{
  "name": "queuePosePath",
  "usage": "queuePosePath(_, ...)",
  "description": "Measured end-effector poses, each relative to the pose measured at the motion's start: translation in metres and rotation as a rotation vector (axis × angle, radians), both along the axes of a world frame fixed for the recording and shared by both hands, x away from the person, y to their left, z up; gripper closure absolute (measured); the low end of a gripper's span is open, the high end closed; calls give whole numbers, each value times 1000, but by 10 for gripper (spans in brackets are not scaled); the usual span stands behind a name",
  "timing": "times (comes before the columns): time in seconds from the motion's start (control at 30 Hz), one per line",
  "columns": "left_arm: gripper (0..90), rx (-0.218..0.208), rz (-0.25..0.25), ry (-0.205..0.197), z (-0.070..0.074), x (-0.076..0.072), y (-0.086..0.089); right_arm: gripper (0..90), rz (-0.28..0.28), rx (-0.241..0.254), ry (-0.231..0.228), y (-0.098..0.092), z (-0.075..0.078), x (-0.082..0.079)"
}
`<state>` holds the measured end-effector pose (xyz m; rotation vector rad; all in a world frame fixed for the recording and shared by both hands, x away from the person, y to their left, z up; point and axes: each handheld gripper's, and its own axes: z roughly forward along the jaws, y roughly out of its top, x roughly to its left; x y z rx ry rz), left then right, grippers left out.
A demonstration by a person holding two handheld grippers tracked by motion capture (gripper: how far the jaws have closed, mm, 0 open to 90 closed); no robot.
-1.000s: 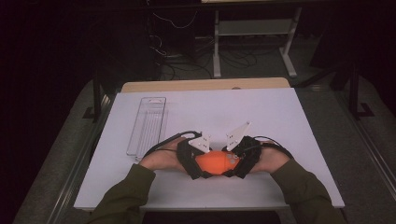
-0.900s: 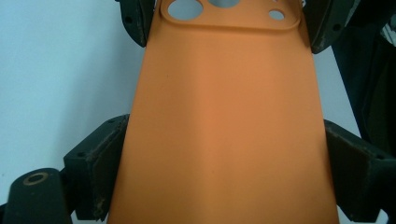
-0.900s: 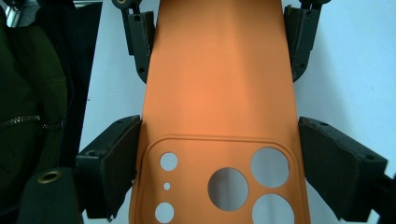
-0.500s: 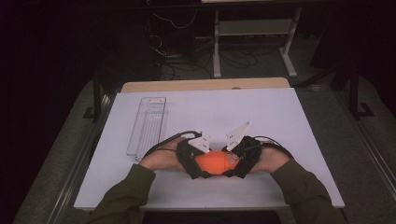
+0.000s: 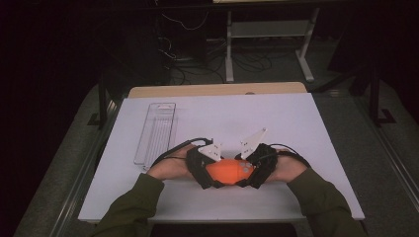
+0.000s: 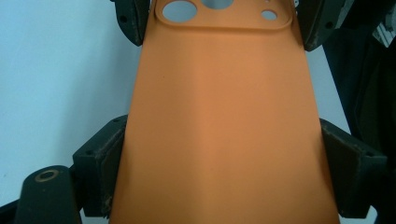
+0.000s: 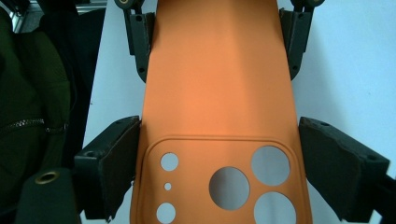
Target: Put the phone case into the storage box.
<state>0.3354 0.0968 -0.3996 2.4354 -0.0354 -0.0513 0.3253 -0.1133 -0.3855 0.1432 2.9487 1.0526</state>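
The room behind is dark, with one metal stand and loose cables on the floor, and in front of me lies one white table top (image 5: 296, 128) with a strip of bare wood along its far edge. I count three things on it that matter: one clear plastic tray (image 5: 156, 132) lying lengthwise at the far left, one orange phone case (image 5: 228, 171) near my edge, and my own two grippers.

The case is held just above the table between both hands, roughly at the middle of the near edge. My left gripper (image 5: 206, 168) has it by the plain end: in the left gripper view the case (image 6: 224, 121) runs up between the two black jaws, whose pads press on its long sides. Those jaws have just been closing, and they are now clamped on the case. My right gripper (image 5: 253, 167) has the camera end; in the right gripper view the case (image 7: 219, 84) shows its cut-out panel with six round holes, three large and three small. The left pad touches the case's edge there; at the right pad I see a thin gap, so I cannot tell whether that grip is firm.

The tray stands well apart from both hands.
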Motion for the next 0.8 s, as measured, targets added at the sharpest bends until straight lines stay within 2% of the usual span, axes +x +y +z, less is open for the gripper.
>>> queuePosePath(0.17, 152, -1, 0, 6, 0, 0, 0, 139, -3, 6, -7, 0, -1, -1)
queuePosePath(0.4, 152, -1, 10, 16, 0, 0, 1, 118, -19, 12, 20, -2, 0, -1)
queuePosePath(0.5, 152, -3, 19, 22, 0, 0, 1, 114, -25, 17, 16, -3, 2, -1)
queuePosePath(0.67, 153, -4, 31, 16, 1, 2, 2, 111, -25, 63, -3, -7, 5, 2)
queuePosePath(0.8, 153, -1, 64, 16, 1, 4, 4, 111, -46, 100, -10, -12, 9, 4)
